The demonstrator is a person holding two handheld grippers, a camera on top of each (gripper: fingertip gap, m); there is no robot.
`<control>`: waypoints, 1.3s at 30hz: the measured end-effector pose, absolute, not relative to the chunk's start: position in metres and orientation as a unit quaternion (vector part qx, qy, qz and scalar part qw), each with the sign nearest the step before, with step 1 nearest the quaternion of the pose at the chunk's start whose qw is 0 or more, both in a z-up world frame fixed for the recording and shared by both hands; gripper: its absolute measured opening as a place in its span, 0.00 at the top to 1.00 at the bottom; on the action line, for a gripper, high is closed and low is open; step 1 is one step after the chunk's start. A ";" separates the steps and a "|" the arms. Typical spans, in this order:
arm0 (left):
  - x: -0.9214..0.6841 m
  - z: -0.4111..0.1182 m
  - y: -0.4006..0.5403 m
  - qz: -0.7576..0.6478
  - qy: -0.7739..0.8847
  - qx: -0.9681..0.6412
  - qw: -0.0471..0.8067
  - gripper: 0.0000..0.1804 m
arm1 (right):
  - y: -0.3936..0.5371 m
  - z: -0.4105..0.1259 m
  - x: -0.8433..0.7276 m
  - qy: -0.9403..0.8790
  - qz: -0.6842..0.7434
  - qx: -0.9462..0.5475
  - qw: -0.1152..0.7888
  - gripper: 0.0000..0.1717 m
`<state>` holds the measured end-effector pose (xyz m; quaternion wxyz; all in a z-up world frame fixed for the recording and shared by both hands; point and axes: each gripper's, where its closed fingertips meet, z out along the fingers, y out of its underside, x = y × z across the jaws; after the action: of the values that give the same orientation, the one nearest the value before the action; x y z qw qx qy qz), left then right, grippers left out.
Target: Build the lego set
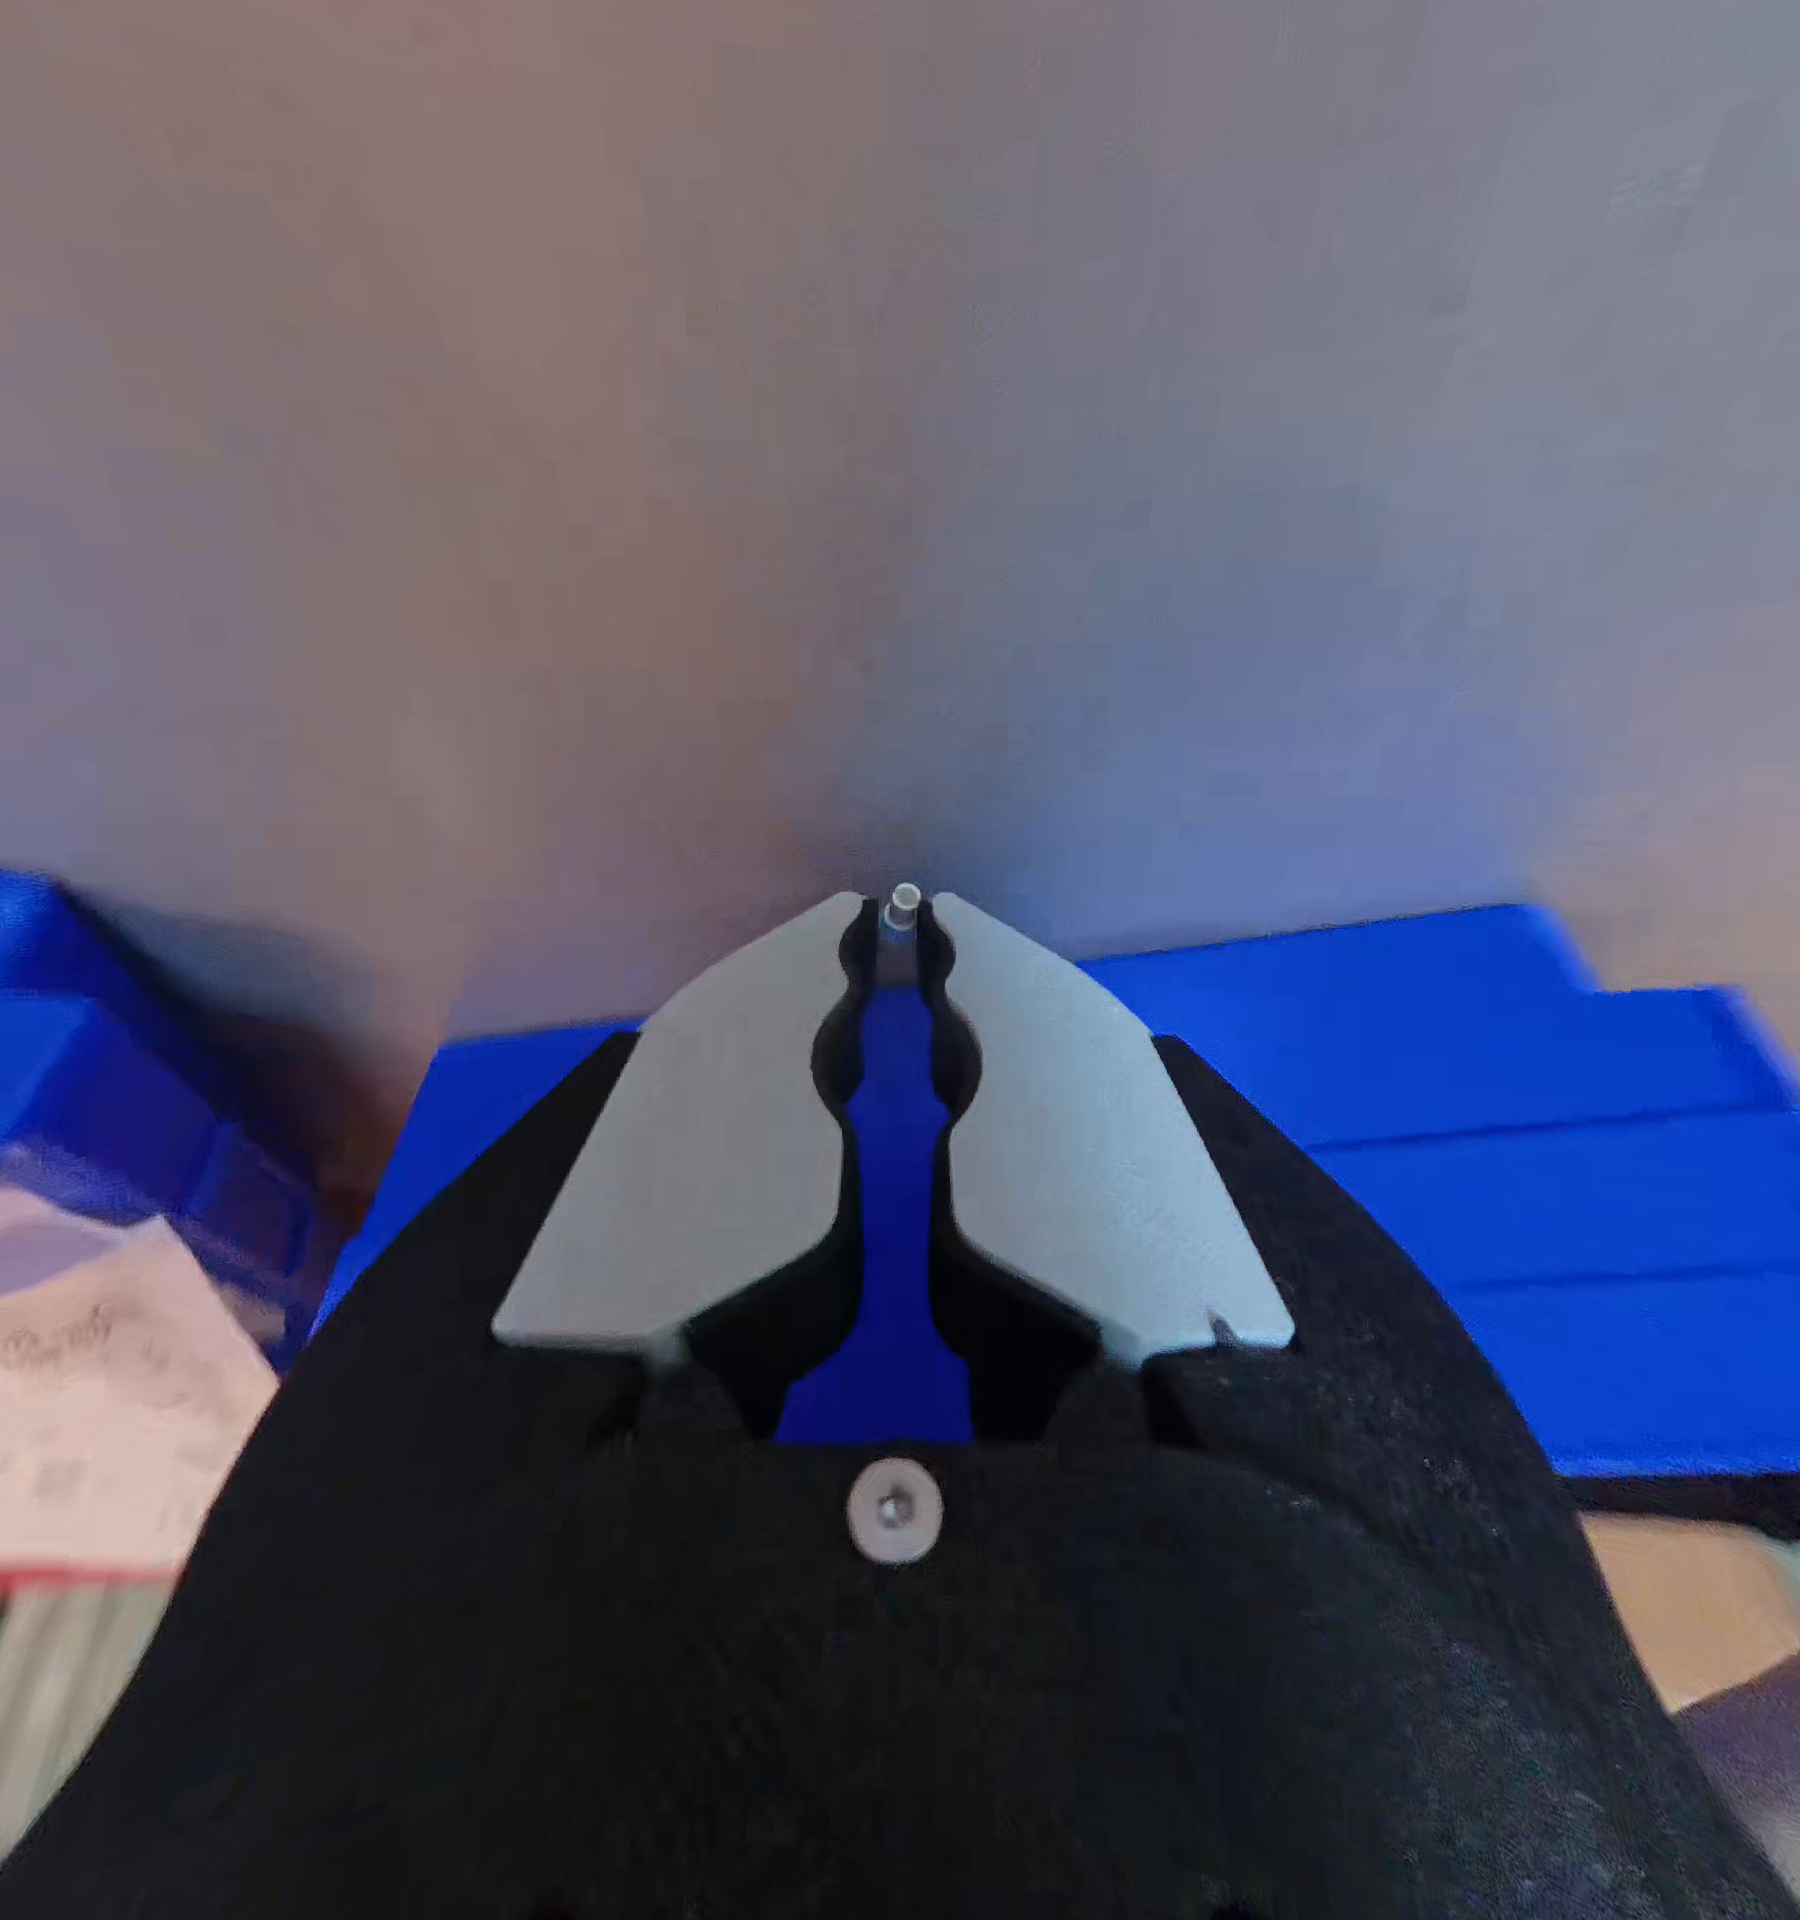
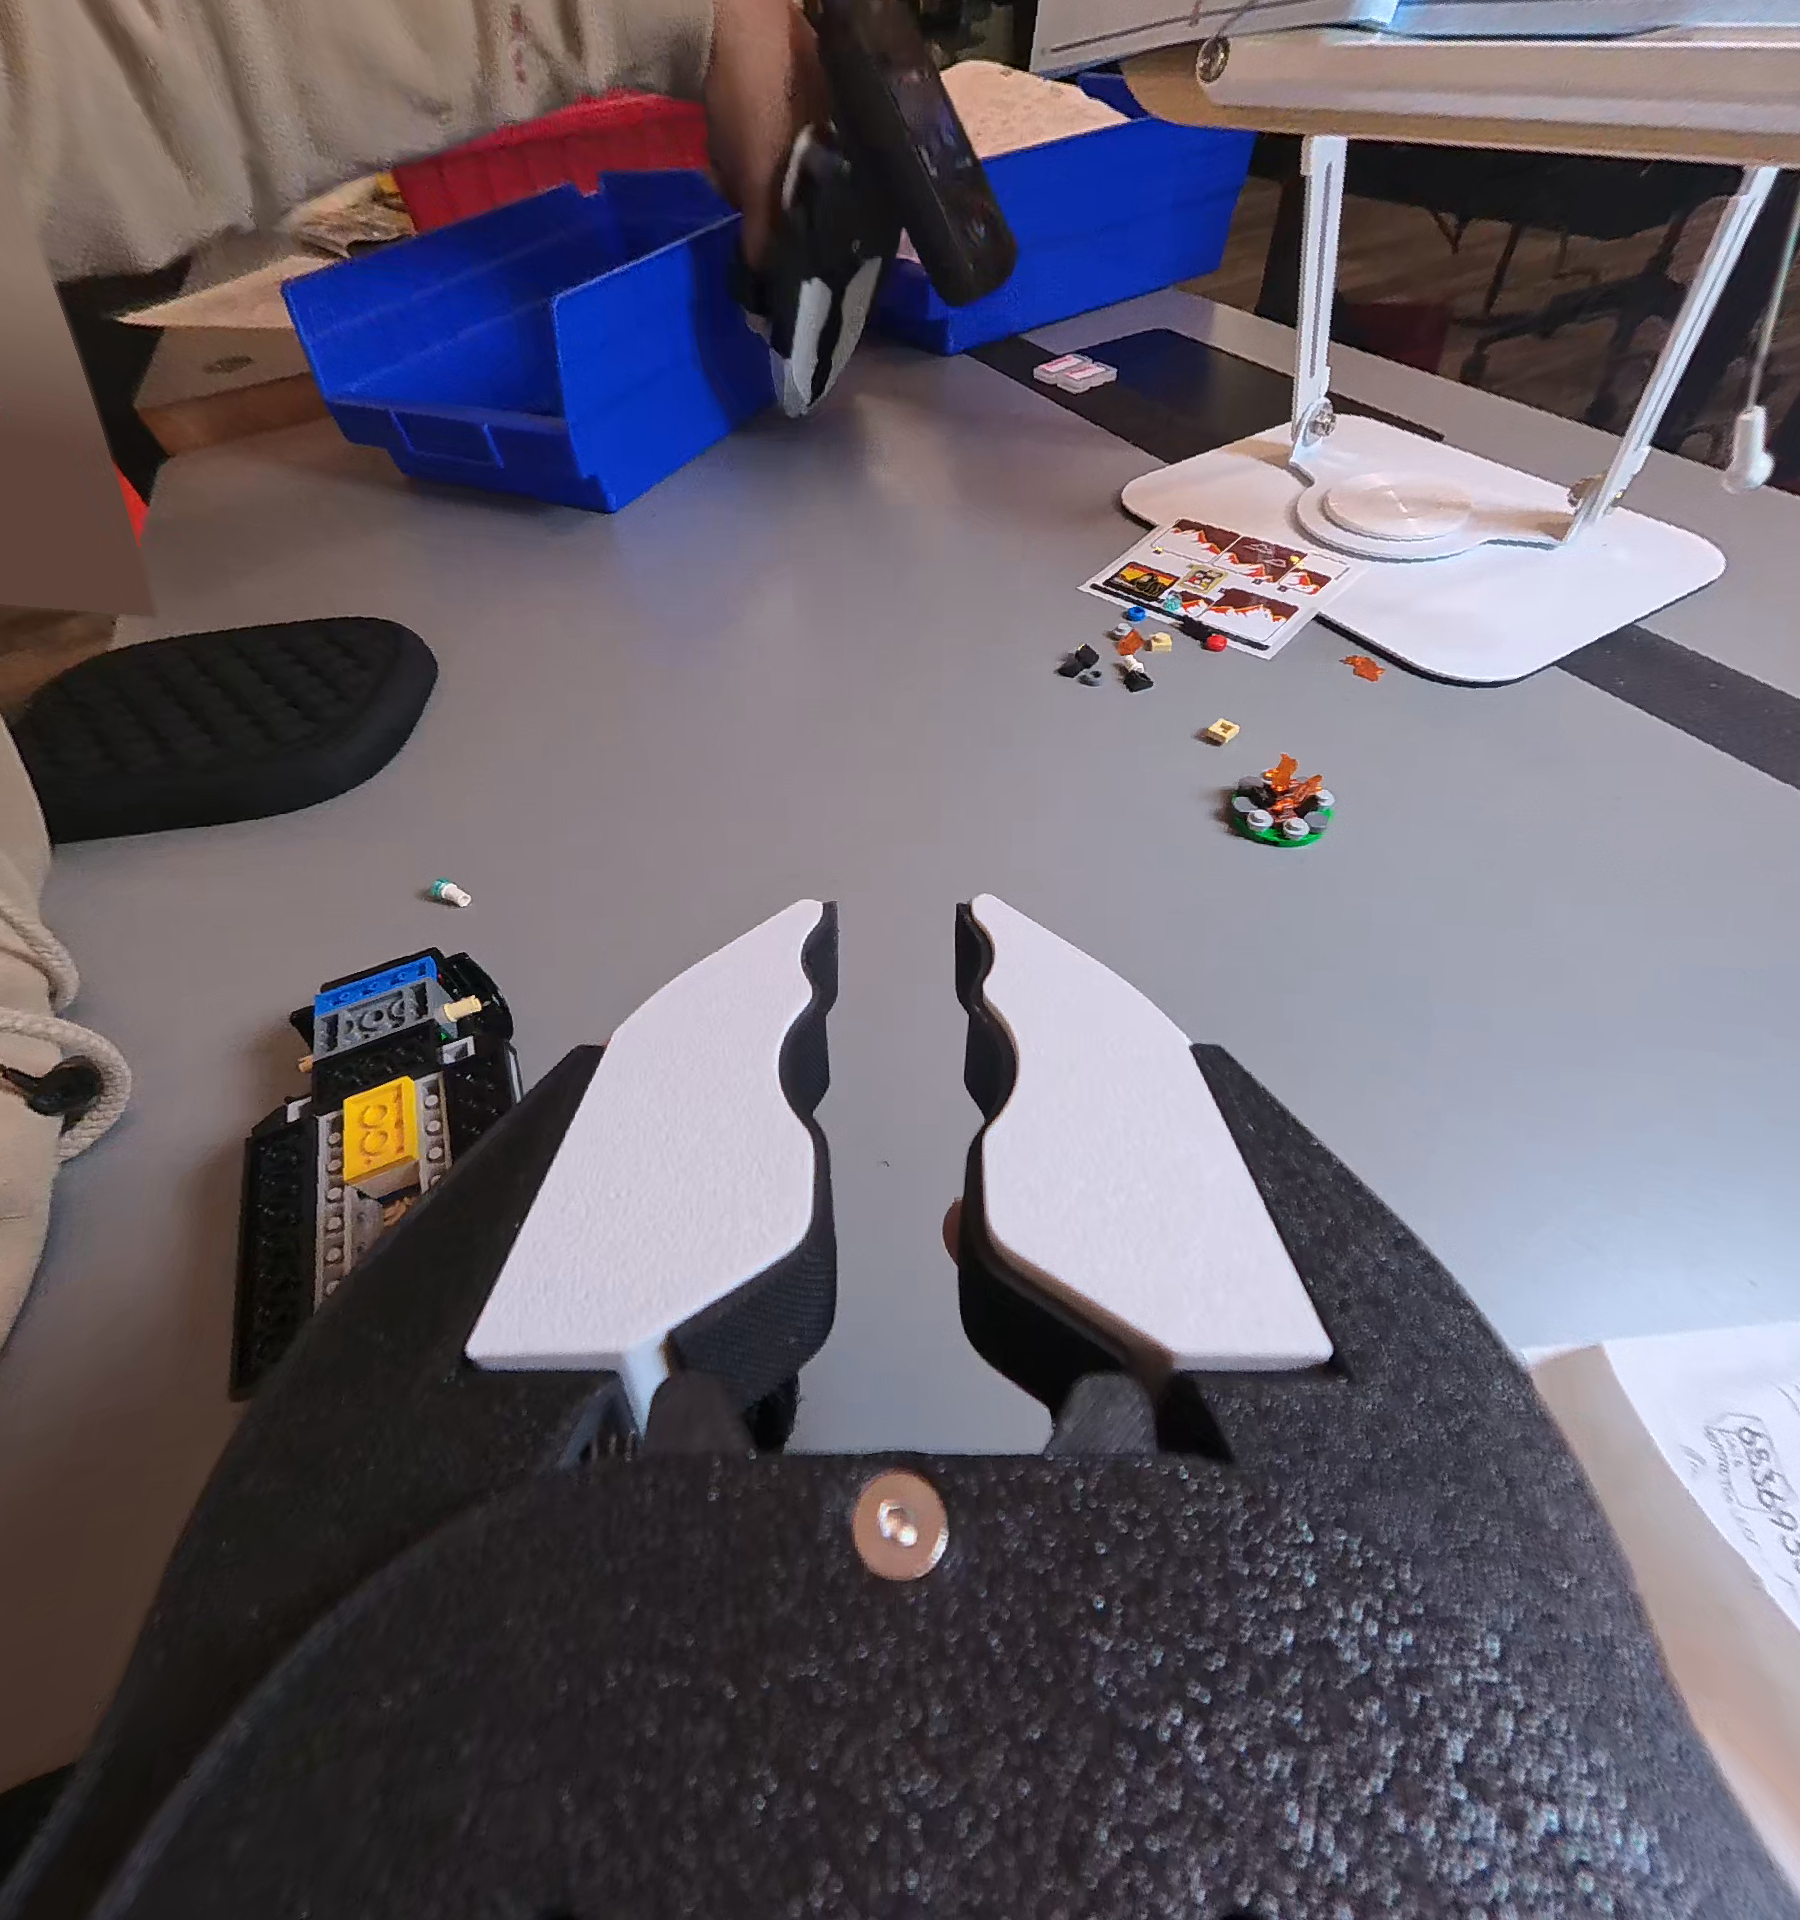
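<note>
The grey table point(image 2: 771, 644) was the widest thing in sight, with a broad bare stretch running from the right gripper point(image 2: 896, 920) up to the blue bins point(image 2: 522, 343) at its far edge. A white stand point(image 2: 1447, 551) took the far right corner, its base overlapping a dark strip, and a sticker sheet point(image 2: 1218, 587) lay against the base's near edge. A black textured pad point(image 2: 221, 717) sat at the left edge. Beside the right gripper's left finger lay a partly built brick vehicle point(image 2: 376, 1132), black and grey with blue and yellow bricks. A small green round campfire build point(image 2: 1280, 805) stood well to the right, with loose tiny pieces point(image 2: 1135, 655) scattered beyond it. A small teal-and-white peg point(image 2: 448, 891) lay alone on open table, left of the fingertips.

The right gripper hovered over bare table, jaws parted, nothing between them. The left gripper point(image 1: 904, 914) was over the bins, its jaws nearly closed on a tiny white-tipped peg point(image 1: 904, 902) pinched at the very tips. That view was blurred. In the right wrist view the left gripper point(image 2: 823, 312) hung at the front edge of the nearer bin.
</note>
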<state>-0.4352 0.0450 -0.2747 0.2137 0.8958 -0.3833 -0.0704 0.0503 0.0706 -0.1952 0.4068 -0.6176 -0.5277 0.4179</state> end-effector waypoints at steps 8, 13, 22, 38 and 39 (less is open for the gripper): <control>-0.116 -0.164 0.041 0.295 -0.407 0.788 -0.355 0.96 | 0.034 -0.152 0.016 -0.553 0.446 -0.482 0.513 0.88; -0.024 -0.122 0.019 0.542 -0.244 0.669 -0.445 0.96 | 0.010 -0.121 -0.003 -0.585 0.363 -0.395 0.609 0.88; 0.008 -0.108 0.003 0.651 -0.174 0.617 -0.407 0.96 | 0.002 -0.112 -0.008 -0.585 0.322 -0.379 0.641 0.92; -0.001 -0.111 0.003 0.676 -0.148 0.604 -0.396 0.96 | 0.002 -0.114 -0.014 -0.593 0.301 -0.381 0.642 0.95; -0.001 -0.112 0.002 0.676 -0.148 0.604 -0.396 0.96 | 0.002 -0.114 -0.014 -0.596 0.301 -0.381 0.640 0.95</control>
<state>-0.0010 0.0021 -0.1116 -0.3957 0.6036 -0.1481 0.6762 -0.0137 0.0015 -0.1143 0.6403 -0.3805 -0.5956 0.3008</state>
